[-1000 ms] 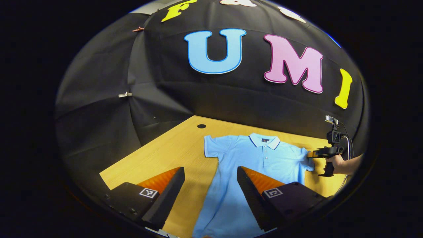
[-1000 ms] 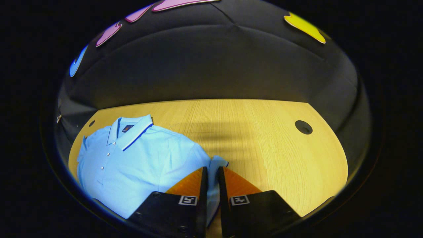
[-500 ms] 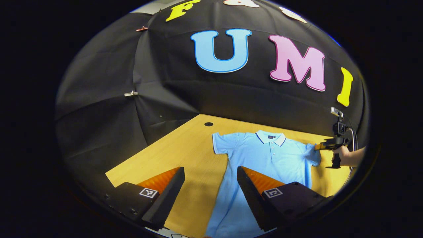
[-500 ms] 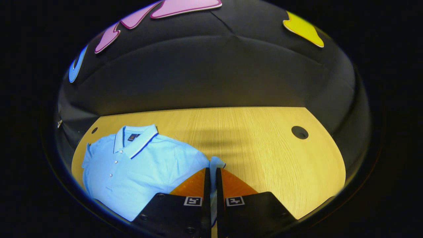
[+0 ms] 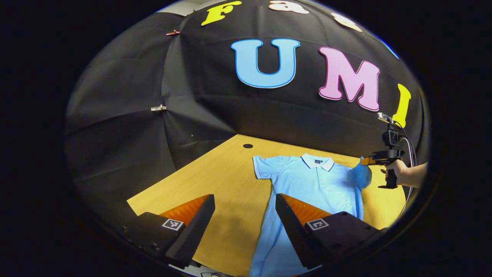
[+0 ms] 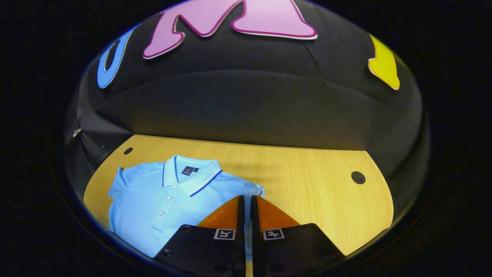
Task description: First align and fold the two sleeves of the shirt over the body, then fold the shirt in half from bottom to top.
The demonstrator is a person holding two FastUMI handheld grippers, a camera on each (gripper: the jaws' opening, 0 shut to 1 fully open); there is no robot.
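A light blue polo shirt (image 5: 315,182) lies face up on the wooden table (image 5: 226,181), collar toward the booth wall. In the left gripper view my left gripper (image 5: 244,197) hangs open over the table near the shirt's lower left side, holding nothing. Far right, a hand (image 5: 399,171) holds my right gripper (image 5: 366,161), which is shut on the shirt's right sleeve (image 5: 361,175) and has it raised off the table. In the right gripper view the right gripper (image 6: 247,198) pinches that sleeve (image 6: 251,189), with the shirt (image 6: 165,200) spread to the left.
The other sleeve (image 5: 263,167) lies flat on the wood. Round cable holes (image 5: 248,146) (image 6: 358,177) sit near the table's back corners. Black cloth walls close in behind and to the left. Bare wood (image 6: 307,181) stretches right of the shirt.
My right gripper has lifted the pinched sleeve up off the table and tilted upward. The left gripper stayed open and drifted a little left of the shirt.
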